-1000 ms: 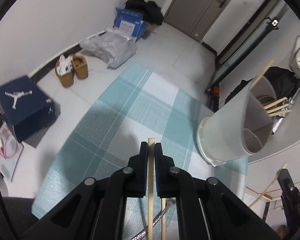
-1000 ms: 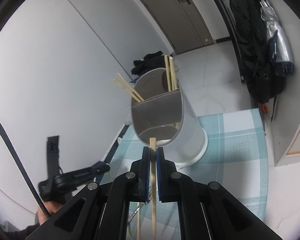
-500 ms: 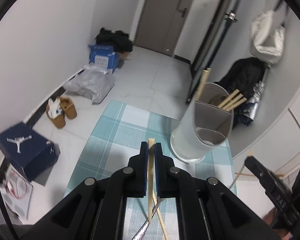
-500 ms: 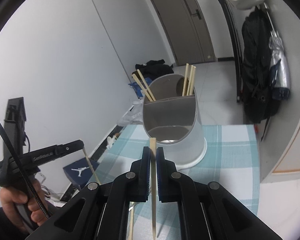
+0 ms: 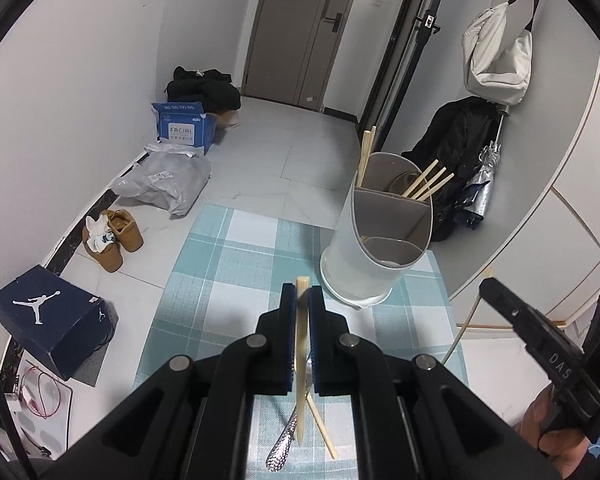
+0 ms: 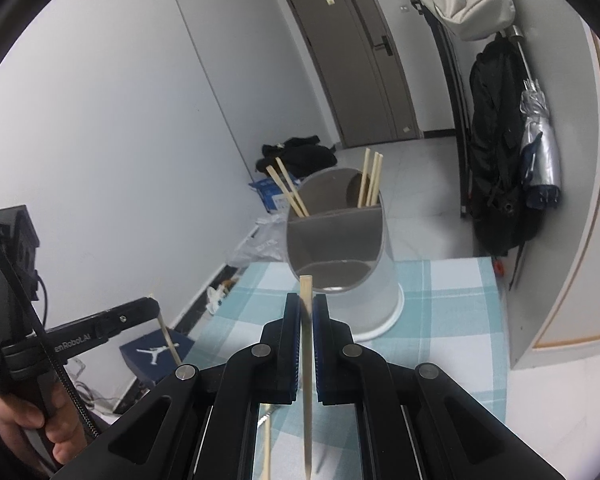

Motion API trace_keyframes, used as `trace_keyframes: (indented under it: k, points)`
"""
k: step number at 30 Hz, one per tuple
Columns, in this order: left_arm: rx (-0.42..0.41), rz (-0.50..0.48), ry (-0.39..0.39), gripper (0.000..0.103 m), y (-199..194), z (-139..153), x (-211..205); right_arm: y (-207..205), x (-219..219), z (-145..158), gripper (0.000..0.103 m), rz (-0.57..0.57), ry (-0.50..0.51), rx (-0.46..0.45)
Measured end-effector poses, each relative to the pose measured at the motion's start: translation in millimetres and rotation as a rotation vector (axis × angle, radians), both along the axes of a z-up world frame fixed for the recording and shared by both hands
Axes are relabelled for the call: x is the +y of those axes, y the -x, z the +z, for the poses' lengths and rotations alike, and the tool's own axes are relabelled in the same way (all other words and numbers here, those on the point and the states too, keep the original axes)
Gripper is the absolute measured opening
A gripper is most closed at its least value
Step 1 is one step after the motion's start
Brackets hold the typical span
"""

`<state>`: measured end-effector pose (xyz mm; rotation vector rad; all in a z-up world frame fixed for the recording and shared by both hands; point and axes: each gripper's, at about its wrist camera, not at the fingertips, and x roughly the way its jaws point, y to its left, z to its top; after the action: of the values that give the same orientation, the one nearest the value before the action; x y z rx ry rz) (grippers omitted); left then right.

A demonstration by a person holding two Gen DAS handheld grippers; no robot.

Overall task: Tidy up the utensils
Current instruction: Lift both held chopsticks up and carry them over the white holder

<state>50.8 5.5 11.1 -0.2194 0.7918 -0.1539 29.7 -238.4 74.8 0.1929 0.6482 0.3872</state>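
My left gripper (image 5: 299,291) is shut on a wooden chopstick (image 5: 300,360), held upright above the checked cloth (image 5: 228,280). My right gripper (image 6: 306,300) is shut on another wooden chopstick (image 6: 307,368). A white utensil holder (image 5: 374,240) with grey dividers stands on the cloth ahead and to the right of the left gripper, and straight ahead of the right gripper (image 6: 340,256). Several chopsticks (image 5: 424,184) stand in its back compartments. A metal utensil handle (image 5: 282,446) and a loose chopstick (image 5: 320,426) lie on the cloth below the left gripper.
Blue shoebox (image 5: 48,320), tan shoes (image 5: 112,240), grey bag (image 5: 164,180) and blue carton (image 5: 182,126) lie on the floor at left. Black bag and umbrella (image 6: 536,160) hang at right by a curved wall. A closed door (image 5: 296,32) is at the back.
Both grippers have lifted and drawn back from the holder, keeping their chopsticks. The holder now looks farther and more upright in both views.
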Motion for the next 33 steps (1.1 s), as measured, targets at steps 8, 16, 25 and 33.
trace_keyframes:
  k: [8, 16, 25, 33]
  points:
    - [0.021, -0.007, 0.019, 0.002, 0.0, 1.5, 6.8, 3.6, -1.4, 14.8, 0.005, -0.002, -0.001, -0.065]
    - [-0.025, -0.063, 0.015, 0.002, -4.3, 29.7, -3.2, -4.0, -4.0, 39.2, 0.005, 0.005, -0.014, -0.135]
    - [-0.072, -0.119, 0.056, 0.002, -27.5, 74.5, -11.5, -29.4, 2.1, 69.9, 0.005, 0.019, 0.005, -0.179]
    - [-0.129, -0.135, 0.134, 0.002, -60.4, 115.7, -17.0, -61.9, -7.0, 106.6, 0.005, -0.027, -0.003, -0.23]
